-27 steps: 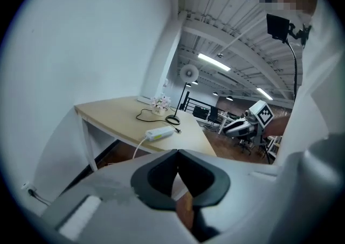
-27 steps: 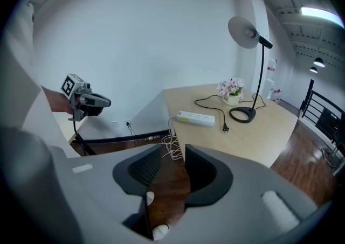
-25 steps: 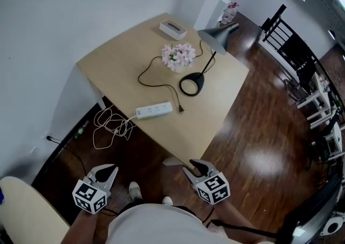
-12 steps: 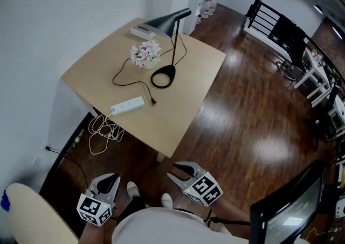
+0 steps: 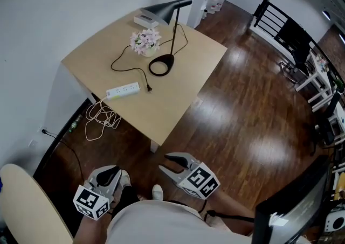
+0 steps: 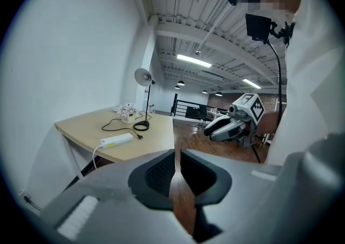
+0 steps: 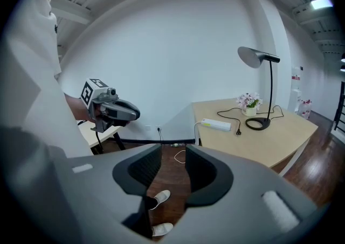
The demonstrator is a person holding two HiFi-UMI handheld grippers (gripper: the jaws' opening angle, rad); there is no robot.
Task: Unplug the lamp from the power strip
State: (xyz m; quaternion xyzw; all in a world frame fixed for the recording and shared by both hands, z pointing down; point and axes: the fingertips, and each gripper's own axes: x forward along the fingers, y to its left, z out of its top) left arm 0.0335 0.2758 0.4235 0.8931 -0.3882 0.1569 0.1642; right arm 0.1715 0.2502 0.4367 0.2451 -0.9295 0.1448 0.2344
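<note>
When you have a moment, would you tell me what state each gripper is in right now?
Left gripper: shut, only a sliver between the jaws, holding nothing.
Right gripper: open, holding nothing.

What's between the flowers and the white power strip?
Only the lamp's black cord, looping over the table between flowers and power strip, seen in the head view.

table (image 5: 167, 103) | lamp (image 5: 164, 7), power strip (image 5: 123, 90) (plug (image 5: 149, 89) just beside), flowers (image 5: 145, 41), white box (image 5: 145, 19)

grey left gripper (image 5: 110, 174) and right gripper (image 5: 165, 162) bear black-and-white marker cubes (image 5: 89, 202); white shirt (image 5: 151, 225).
</note>
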